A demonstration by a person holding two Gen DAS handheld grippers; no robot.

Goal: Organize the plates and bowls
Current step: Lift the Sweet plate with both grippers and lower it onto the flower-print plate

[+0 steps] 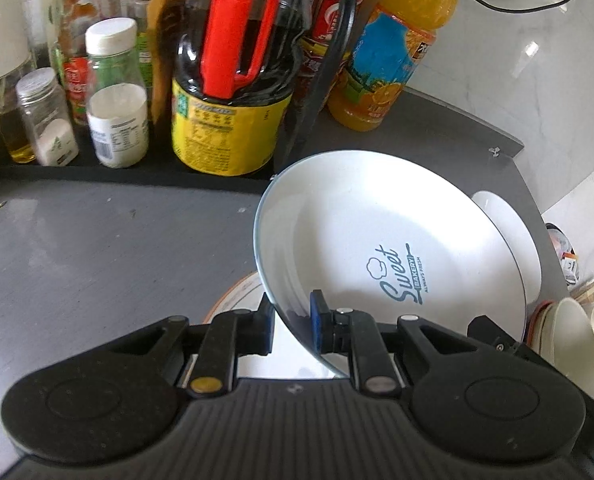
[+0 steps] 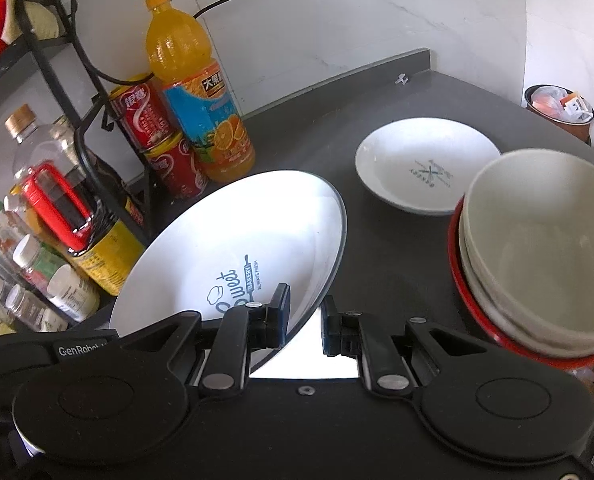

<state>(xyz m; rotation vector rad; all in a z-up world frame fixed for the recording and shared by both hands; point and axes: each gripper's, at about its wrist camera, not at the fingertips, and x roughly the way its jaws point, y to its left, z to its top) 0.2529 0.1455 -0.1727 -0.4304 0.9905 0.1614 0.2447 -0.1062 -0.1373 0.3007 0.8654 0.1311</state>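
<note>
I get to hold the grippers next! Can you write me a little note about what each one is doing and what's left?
Left gripper: shut on the rim of the Sweet Bakery plate, holding it tilted above the counter.
Right gripper: open, holding nothing, its fingers either side of the same plate's rim.
Small white plate: lies alone on the counter, farther back.
Bowl stack: pale bowls nested in a red one, at the right.
Done: bowls stacked.
Left: probably set the held plate down with the small one.

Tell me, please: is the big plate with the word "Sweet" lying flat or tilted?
Tilted. The plate is off the counter, its rim clamped in the left gripper and slanting upward.
</note>
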